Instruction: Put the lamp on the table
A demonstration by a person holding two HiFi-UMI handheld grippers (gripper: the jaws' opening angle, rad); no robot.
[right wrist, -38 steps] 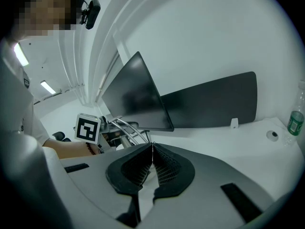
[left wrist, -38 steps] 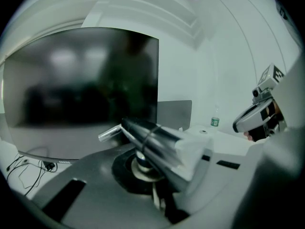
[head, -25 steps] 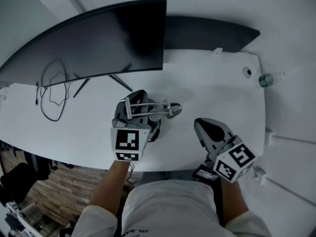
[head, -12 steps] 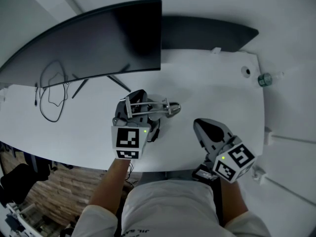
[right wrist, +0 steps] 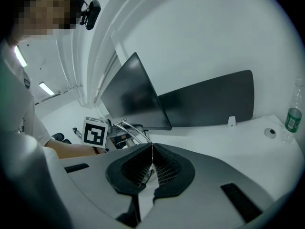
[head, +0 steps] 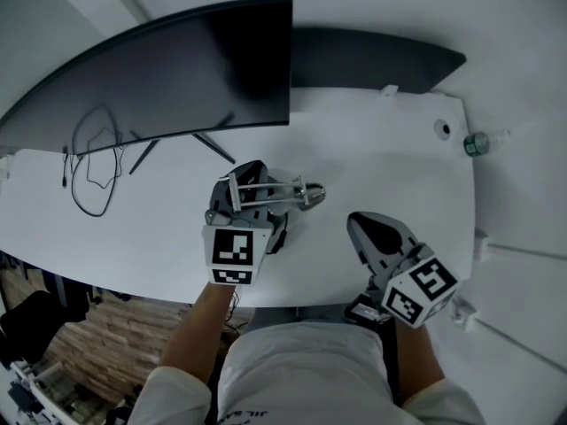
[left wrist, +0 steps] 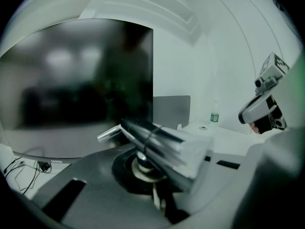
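- One metal desk lamp (head: 308, 195).
- Two hand-held grippers: the left gripper (head: 251, 204) and the right gripper (head: 361, 226).
- Two dark screens: a curved monitor (head: 168, 69) and a flat panel (head: 381, 58) behind it.
- One white table (head: 390, 166).
- One green-labelled water bottle (head: 477, 142).
- One looped black cable (head: 93, 162).
- One round cable hole (head: 443, 129) in the tabletop.

- Office workstation, not a home or a shop.
- Large curved monitor (head: 177, 69) on thin splayed legs stands on a long white table (head: 390, 158).
- Loose black cable (head: 93, 162) is looped beside the monitor.
- Table has a cable grommet (head: 443, 129); a dark divider panel (head: 372, 60) stands along the back edge.
- Plain white walls, strip ceiling lights (right wrist: 46, 88), wood-pattern floor (head: 106, 343).
- Water bottle (head: 477, 142) stands just past the table's end.
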